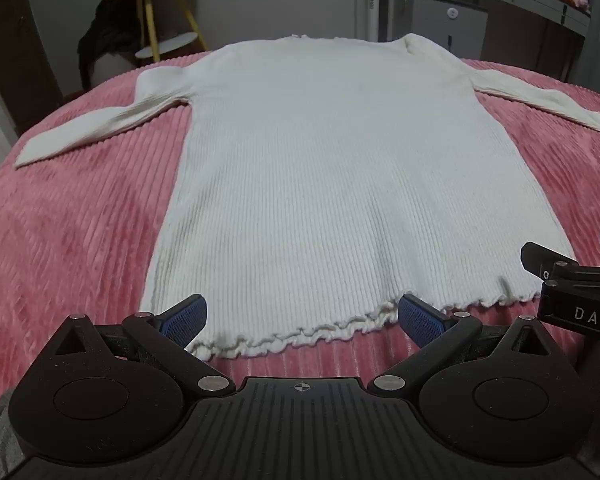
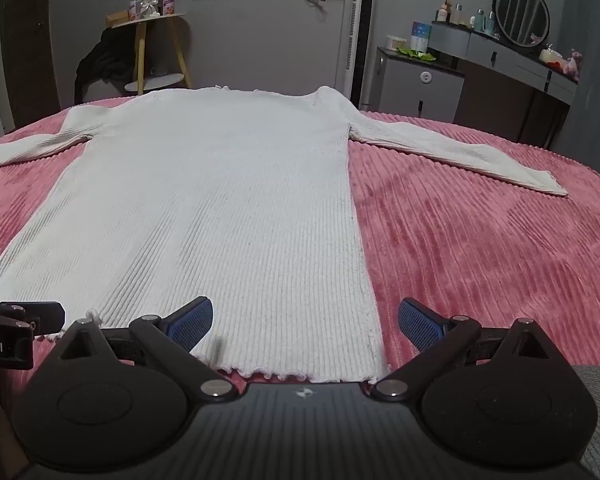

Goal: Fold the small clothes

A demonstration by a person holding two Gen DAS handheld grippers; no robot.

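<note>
In the left wrist view, a white ribbed sweater [image 1: 340, 184] is seen spread flat on a bed covered by a pink ribbed blanket [image 1: 72, 220], with both sleeves stretched out to the sides and the frilled hem [image 1: 300, 336] nearest the camera. The left tool [image 1: 302, 316] is held wide apart at the hem, nothing gripped; its blue pads [image 1: 184, 318] are placed over the left half of the hem edge. The right tool [image 1: 572, 280] is partly shown at the right border, near the hem's right corner.

In the right wrist view, the right tool [image 2: 304, 320] is likewise spread wide and released, with the sweater's [image 2: 204, 200] right hem corner [image 2: 372, 374] framed between its fingers. One pad [image 2: 192, 322] is seen over the fabric, the other [image 2: 420, 324] over the blanket [image 2: 480, 240]. The left tool [image 2: 16, 320] is glimpsed at the left edge.
</note>
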